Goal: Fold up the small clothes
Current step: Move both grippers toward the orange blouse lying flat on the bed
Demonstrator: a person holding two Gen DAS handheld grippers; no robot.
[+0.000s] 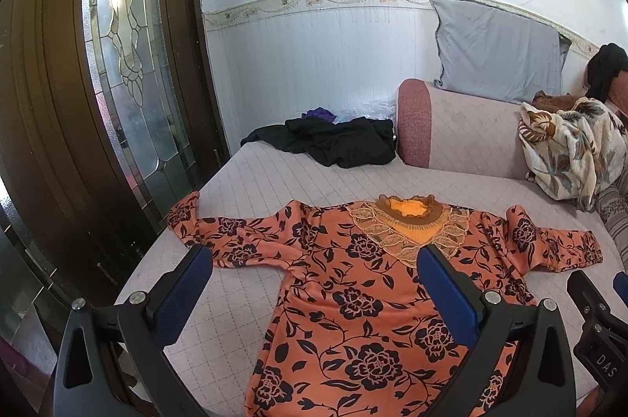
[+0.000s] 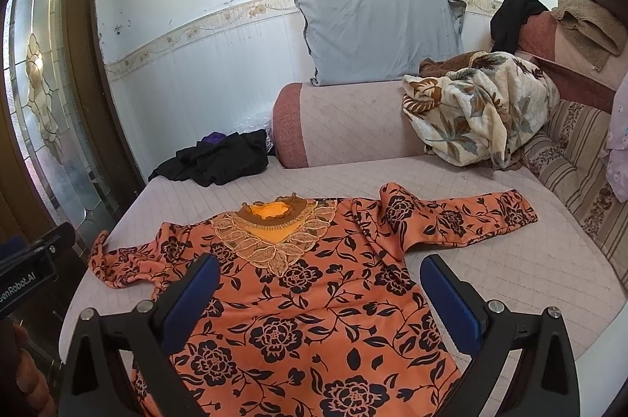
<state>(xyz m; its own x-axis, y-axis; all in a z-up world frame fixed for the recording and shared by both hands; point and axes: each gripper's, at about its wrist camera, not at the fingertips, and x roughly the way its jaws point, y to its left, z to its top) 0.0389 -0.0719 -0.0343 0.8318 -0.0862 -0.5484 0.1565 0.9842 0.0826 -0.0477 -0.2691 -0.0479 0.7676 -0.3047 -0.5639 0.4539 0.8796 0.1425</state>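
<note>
Your sofa [image 1: 353, 177] carries the orange floral top [image 1: 353, 299], spread flat, front up, sleeves out to both sides. Pillow [image 1: 498, 52] leans on the wall behind; blanket [image 1: 569, 150] is heaped far right, black clothes [image 1: 337, 142] far left. Your left gripper [image 1: 314, 260] and right gripper [image 2: 320, 269] hover over the top, fingers wide apart, holding nothing.
</note>
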